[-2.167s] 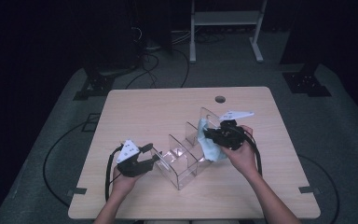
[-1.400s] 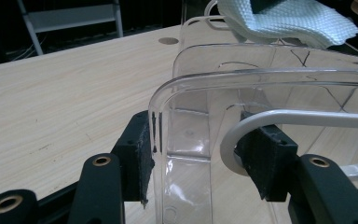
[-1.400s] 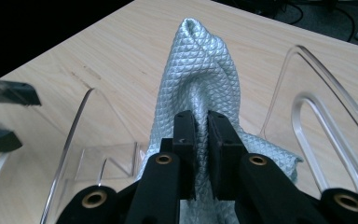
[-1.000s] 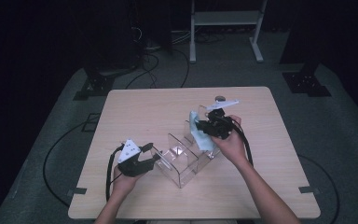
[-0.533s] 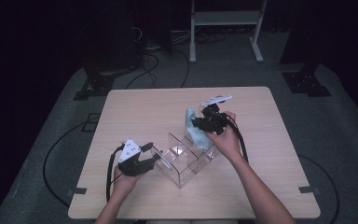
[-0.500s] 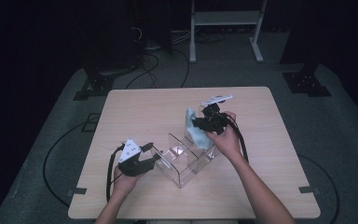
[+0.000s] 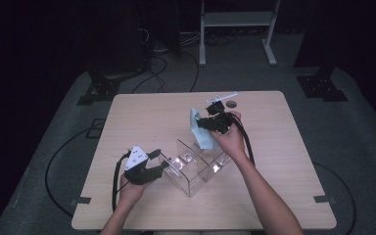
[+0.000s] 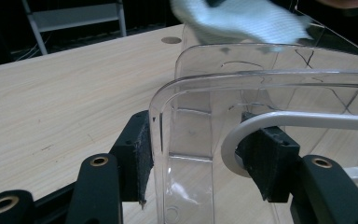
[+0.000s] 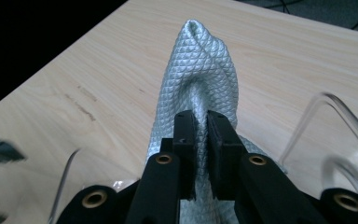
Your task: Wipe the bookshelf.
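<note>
A clear plastic organiser [image 7: 196,166] with several compartments stands on the table's near middle. My left gripper [image 7: 161,163] grips its left end; in the left gripper view the pads [image 8: 137,158] press on either side of the clear rounded wall [image 8: 205,93]. Above the organiser's far side, my right gripper [image 7: 203,123] is shut on a light blue textured cloth [image 7: 198,132] that hangs down against the organiser's back edge. In the right gripper view the cloth [image 9: 205,60] is pinched between the two jaws of my right gripper [image 9: 200,135] and rises in a fold past them.
The wooden table [image 7: 152,117] has a round cable hole [image 7: 231,104] near its far edge, just behind my right hand. A white metal stand [image 7: 235,19] and cables lie on the dark floor beyond. Bare tabletop stretches left and right of the organiser.
My right gripper has carried the cloth to the left and toward the table's far side, along the organiser's back. The left gripper and the organiser have stayed put.
</note>
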`<action>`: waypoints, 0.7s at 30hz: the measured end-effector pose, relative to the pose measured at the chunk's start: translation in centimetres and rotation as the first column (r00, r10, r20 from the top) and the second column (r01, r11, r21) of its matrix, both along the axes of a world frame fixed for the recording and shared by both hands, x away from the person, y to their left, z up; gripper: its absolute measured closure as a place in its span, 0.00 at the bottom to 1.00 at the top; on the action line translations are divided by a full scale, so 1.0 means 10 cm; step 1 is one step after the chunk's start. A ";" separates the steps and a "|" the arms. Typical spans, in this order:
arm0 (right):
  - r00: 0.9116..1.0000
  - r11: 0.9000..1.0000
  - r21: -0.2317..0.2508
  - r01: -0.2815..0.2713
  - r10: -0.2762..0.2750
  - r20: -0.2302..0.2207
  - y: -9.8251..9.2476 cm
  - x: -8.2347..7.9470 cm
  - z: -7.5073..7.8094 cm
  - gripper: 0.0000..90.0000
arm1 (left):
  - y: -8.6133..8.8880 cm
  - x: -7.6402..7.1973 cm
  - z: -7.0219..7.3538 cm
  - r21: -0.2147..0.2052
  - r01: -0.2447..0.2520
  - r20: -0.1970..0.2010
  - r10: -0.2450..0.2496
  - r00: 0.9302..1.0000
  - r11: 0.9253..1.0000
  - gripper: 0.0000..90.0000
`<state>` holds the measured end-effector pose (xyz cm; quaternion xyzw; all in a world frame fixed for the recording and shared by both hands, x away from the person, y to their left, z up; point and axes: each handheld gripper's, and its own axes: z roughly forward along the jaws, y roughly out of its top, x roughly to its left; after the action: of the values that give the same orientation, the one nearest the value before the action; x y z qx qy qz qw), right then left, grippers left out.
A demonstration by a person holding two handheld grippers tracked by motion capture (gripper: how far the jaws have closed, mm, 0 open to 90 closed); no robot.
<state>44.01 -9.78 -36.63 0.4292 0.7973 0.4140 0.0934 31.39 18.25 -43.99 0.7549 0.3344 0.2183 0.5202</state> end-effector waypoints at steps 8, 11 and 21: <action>0.993 0.995 0.073 -0.074 0.067 0.101 -0.40 -0.54 0.21 0.92 | -0.03 0.00 -0.01 0.009 -0.005 0.003 0.005 1.000 1.000 0.50; 0.988 0.991 0.072 -0.112 0.104 0.111 -0.45 -0.77 0.25 0.92 | -0.03 0.00 -0.01 0.007 -0.007 0.003 0.007 1.000 1.000 0.50; 0.980 0.982 0.031 -0.186 0.183 0.075 -0.39 -1.30 -0.05 0.92 | -0.03 0.00 -0.01 0.008 -0.004 0.003 0.004 1.000 1.000 0.51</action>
<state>31.05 -13.72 -37.18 0.3402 0.8217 0.4510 0.0749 31.43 17.93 -44.07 0.7560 0.3340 0.2220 0.5173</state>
